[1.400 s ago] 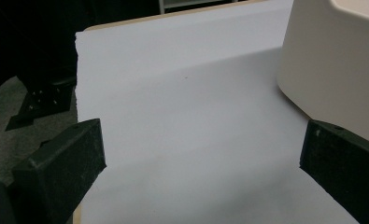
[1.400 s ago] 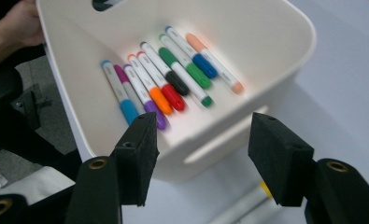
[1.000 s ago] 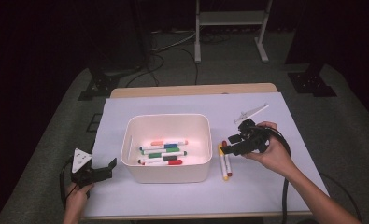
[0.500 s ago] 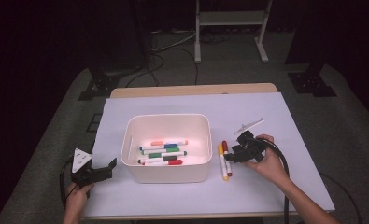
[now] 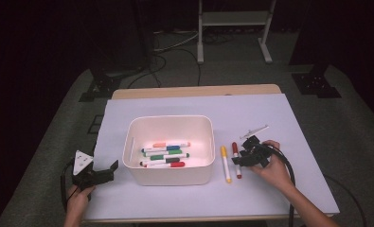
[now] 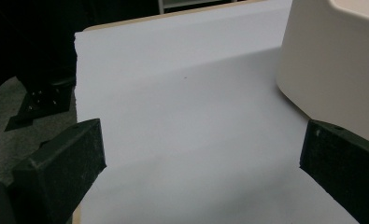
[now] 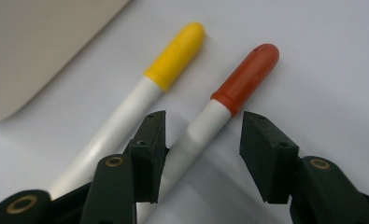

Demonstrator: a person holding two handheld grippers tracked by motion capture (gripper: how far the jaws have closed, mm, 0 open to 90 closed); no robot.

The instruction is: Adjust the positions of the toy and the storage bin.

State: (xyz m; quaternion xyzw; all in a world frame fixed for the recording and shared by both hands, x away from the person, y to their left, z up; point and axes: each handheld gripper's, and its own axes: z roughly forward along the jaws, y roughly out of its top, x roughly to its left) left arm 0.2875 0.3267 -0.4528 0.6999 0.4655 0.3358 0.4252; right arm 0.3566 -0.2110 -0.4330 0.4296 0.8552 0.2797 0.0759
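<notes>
Dark floor and stands are seen behind a desk [image 5: 298,123] covered with a white sheet. A cream box [image 5: 170,172] with several markers inside is set in the middle. Just to its right, a yellow marker [image 5: 226,163] and a red marker [image 5: 235,158] are laid side by side on the sheet.

The right claw [image 5: 241,158] is held low over the red marker [image 7: 219,119]. Its jaws have just been closing, with the white barrel between them, but a gap is left on one side, so nothing is squeezed yet. The left claw [image 5: 102,175] is rested wide apart and empty near the box.

The yellow marker [image 7: 140,107] could be bumped or pinched too, because it lies so close to one jaw. The red one could be rolled away if only one pad is pushed on it.

That tight gap is made clear in the right gripper view; from the high view it is too small to be judged. The markers in the box are shown from the high view.
</notes>
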